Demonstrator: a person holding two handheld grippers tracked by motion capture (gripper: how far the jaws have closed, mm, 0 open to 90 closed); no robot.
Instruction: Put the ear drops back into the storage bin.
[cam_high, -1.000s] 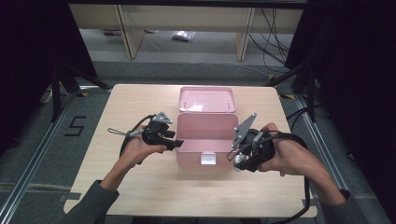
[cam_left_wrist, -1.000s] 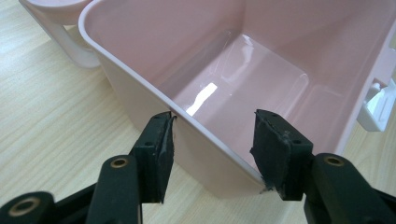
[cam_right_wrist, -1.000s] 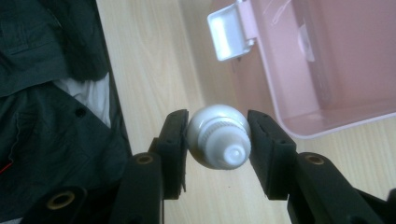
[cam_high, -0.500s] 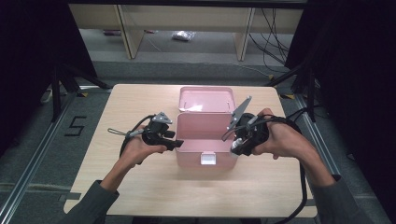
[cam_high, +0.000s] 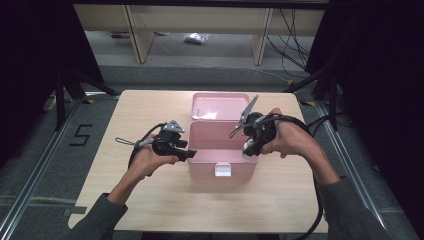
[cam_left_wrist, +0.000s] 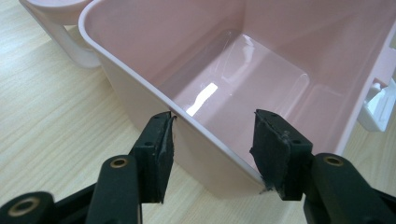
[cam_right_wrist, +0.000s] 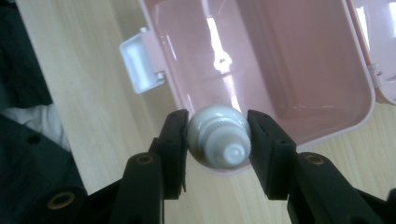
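Note:
A pink plastic box (cam_high: 220, 162) stands open at the table's middle, its lid (cam_high: 220, 106) folded back flat behind it. The inside (cam_left_wrist: 243, 70) is bare and glossy. My left gripper (cam_high: 189, 153) sits at the box's left wall near the front corner, its pads (cam_left_wrist: 161, 149) pressed against that wall (cam_left_wrist: 140, 93). My right gripper (cam_high: 248, 149) hangs over the box's right rim (cam_right_wrist: 299, 137) and is shut on a white tube (cam_right_wrist: 218, 142), whose ribbed cap end points toward the camera.
A white latch (cam_high: 223, 170) hangs on the box's front wall, also visible as a white latch (cam_right_wrist: 137, 60) beside the rim. Light wooden table (cam_high: 125, 200) surrounds the box. Cables trail off both grippers; shelving legs stand on the floor beyond the far edge.
My right gripper has carried the white tube leftward and farther from the person, from beside the box's front right corner to above its right rim. The left gripper has stayed in place.

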